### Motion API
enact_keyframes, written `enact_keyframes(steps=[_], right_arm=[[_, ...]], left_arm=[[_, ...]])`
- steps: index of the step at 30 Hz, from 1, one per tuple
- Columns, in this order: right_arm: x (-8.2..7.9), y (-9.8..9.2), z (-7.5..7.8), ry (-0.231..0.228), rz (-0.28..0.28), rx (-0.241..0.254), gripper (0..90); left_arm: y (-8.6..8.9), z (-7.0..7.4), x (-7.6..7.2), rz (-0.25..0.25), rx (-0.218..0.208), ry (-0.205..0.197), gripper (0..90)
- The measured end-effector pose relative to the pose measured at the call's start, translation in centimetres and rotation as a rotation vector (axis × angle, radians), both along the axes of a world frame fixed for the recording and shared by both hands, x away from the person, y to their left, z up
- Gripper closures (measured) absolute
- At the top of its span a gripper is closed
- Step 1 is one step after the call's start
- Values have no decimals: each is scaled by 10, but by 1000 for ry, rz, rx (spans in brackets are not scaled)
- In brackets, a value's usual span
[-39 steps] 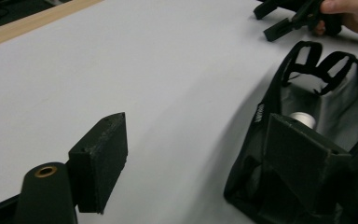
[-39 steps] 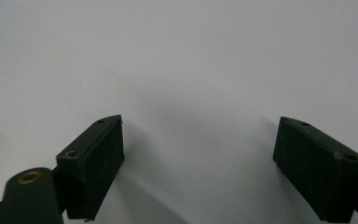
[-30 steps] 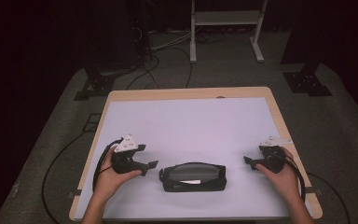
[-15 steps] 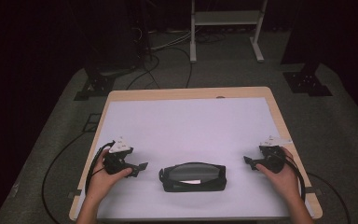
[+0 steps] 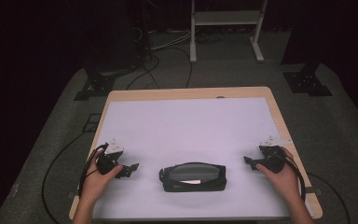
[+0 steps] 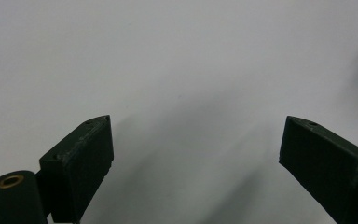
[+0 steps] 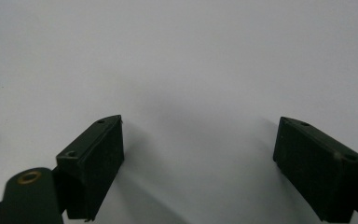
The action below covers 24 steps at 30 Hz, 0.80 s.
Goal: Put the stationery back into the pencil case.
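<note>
at the table's (image 5: 186, 126) near edge, black pouch (image 5: 193, 177) lies flat between both grippers, untouched. left gripper (image 5: 131, 168) jaws have just been opening, wide apart, nothing between. right gripper (image 5: 248, 161) jaws apart, empty.

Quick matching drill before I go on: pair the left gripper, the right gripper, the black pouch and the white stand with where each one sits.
1 left gripper
2 right gripper
3 black pouch
4 white stand

a floor beyond the table's far edge
b near edge, middle of the mat
c right of the pouch, jaws open
d left of the pouch, jaws open

Pairs: 1-d, 2-c, 3-b, 4-a
</note>
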State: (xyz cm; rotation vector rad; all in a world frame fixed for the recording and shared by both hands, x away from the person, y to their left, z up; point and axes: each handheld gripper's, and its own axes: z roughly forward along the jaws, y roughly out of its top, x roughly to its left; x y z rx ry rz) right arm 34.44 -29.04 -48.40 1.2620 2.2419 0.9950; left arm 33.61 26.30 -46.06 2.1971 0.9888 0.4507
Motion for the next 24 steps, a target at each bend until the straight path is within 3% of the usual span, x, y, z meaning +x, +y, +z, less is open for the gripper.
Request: enact_keyframes(steps=[9, 15, 19, 24], right_arm=[[0, 0, 0, 0, 0, 0, 148], [0, 0, 0, 0, 0, 0, 148], [0, 0, 0, 0, 0, 0, 148], [0, 0, 0, 0, 0, 0, 148]], left_arm=[[13, -5, 2, 53, 17, 3, 60], [16, -10, 5, 86, 41, 30, 59], [17, -12, 5, 98, 21, 33, 35], [20, -16, 3, 100, -4, 6, 26]])
